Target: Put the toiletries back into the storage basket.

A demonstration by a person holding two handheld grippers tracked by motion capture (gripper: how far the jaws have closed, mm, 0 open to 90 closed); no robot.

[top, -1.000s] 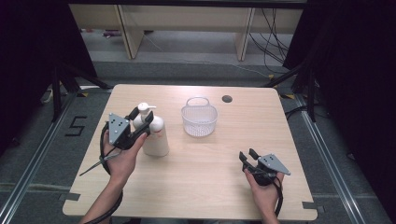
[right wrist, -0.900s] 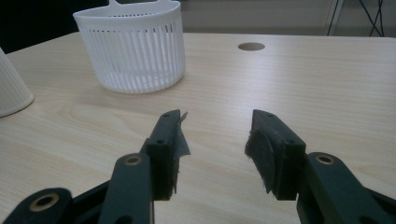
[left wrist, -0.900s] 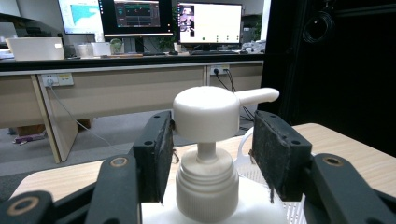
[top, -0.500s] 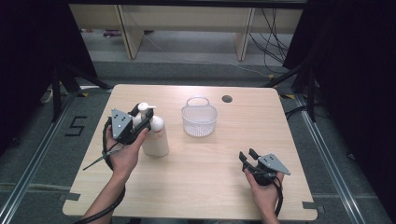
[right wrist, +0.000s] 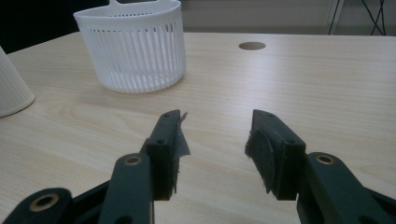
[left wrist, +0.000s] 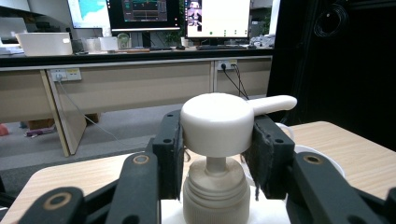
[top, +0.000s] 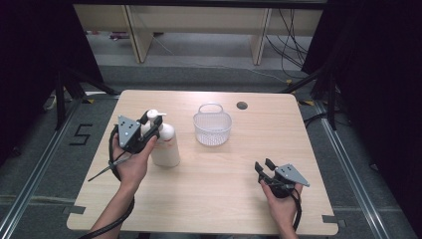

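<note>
A white pump bottle stands upright on the left half of the wooden table. My left gripper is at its top, with the jaws closed against both sides of the round pump head. In the left gripper view the gripper hugs the head and the spout points to the right. My right gripper rests low near the table's front right, open, with nothing between its jaws. The right gripper view has this gripper facing a white slatted basket, with the bottle's base at the left edge.
The white basket stands mid-table, right of the bottle. A round cable hole lies behind it. Bare wood stretches between the basket and my right gripper. Desks and monitors stand beyond the table's far edge.
My left gripper has shifted only slightly around the pump head. The bottle stands where it was and the right gripper has not moved.
</note>
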